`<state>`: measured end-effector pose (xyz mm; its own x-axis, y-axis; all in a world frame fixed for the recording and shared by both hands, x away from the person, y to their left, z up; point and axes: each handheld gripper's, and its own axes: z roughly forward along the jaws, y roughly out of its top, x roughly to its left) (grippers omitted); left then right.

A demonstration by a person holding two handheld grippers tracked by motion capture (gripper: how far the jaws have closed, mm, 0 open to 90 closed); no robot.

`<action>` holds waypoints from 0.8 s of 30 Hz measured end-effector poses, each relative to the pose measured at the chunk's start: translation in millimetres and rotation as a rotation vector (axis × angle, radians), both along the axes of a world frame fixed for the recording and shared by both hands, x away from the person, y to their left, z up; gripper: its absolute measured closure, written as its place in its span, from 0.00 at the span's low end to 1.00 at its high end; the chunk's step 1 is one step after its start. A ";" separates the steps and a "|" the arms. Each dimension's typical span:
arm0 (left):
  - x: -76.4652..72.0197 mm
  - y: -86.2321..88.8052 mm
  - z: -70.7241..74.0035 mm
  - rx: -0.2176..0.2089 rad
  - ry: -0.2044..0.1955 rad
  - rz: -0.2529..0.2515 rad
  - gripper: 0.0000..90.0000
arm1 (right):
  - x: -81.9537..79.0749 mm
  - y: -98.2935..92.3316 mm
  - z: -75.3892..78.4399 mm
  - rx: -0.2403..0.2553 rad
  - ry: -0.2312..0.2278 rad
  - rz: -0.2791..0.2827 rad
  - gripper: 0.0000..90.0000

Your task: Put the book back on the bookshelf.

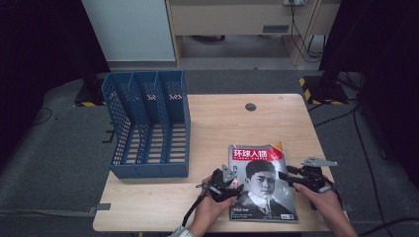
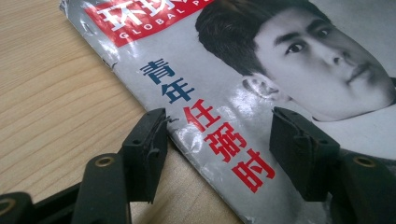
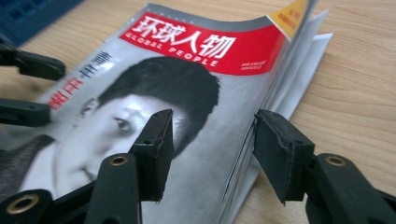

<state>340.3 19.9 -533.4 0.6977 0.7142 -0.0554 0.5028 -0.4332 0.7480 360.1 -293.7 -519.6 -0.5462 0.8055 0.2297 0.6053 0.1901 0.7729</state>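
Observation:
A glossy magazine (image 1: 262,182) with a red title band and a grey portrait lies flat near the table's front right. My left gripper (image 1: 236,183) sits low at its left, spine edge. In the left gripper view the jaws (image 2: 219,140) stand apart, one at the spine edge, the other over the cover (image 2: 224,93), and nothing is squeezed. My right gripper (image 1: 284,177) is at the magazine's right edge. Its jaws (image 3: 212,140) straddle the slightly lifted page edge (image 3: 261,121), one over the cover and one beside the pages, with gaps on both sides. The left gripper (image 3: 35,88) shows far left there.
A blue three-slot file rack (image 1: 148,123) lies on the table's left half, its open slots facing up. The wooden table (image 1: 222,118) has a round cable hole (image 1: 250,106) near its back edge. The person's hands enter from the front edge.

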 end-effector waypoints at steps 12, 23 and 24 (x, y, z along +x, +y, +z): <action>-0.1 0.5 -0.5 -0.003 -0.005 -0.004 0.41 | -11.5 -1.2 1.0 0.016 0.032 0.029 0.60; 1.2 -0.7 -0.8 -0.003 -0.009 -0.007 0.41 | -0.3 10.9 -0.1 -0.076 -0.023 0.044 0.52; 1.5 -0.6 -0.8 -0.004 -0.008 -0.008 0.41 | -2.2 12.2 1.2 -0.087 -0.028 0.048 0.53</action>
<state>341.7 19.3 -534.1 0.7042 0.7081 -0.0526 0.4933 -0.4346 0.7536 357.9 -281.5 -518.4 -0.5901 0.7944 0.1441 0.5720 0.2854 0.7690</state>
